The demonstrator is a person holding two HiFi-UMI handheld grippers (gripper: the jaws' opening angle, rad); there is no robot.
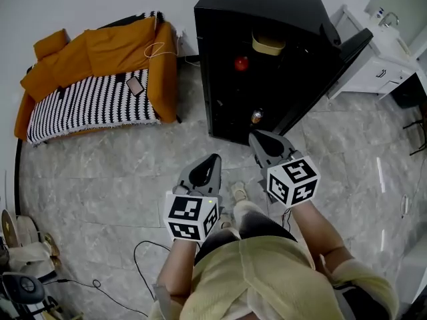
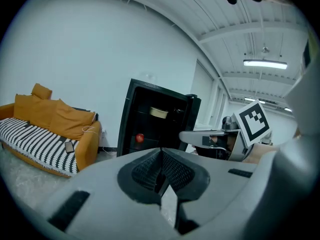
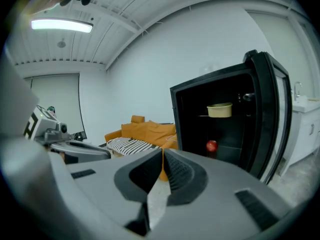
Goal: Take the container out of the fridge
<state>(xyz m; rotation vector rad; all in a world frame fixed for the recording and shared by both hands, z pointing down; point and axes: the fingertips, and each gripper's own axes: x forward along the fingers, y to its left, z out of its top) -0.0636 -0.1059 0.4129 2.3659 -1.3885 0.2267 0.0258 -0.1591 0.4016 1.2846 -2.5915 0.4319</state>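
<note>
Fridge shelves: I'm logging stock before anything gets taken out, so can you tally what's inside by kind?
cream container: 1
red round fruit: 1
small can-like item, too small to identify: 1
Total in the fridge: 3

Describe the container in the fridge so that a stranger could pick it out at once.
Find the black fridge standing open beside the orange sofa. On its upper shelf sits the container, a shallow pale-yellow tub. It is the only pale, wide item inside; the round red thing on the shelf below is much smaller.
</note>
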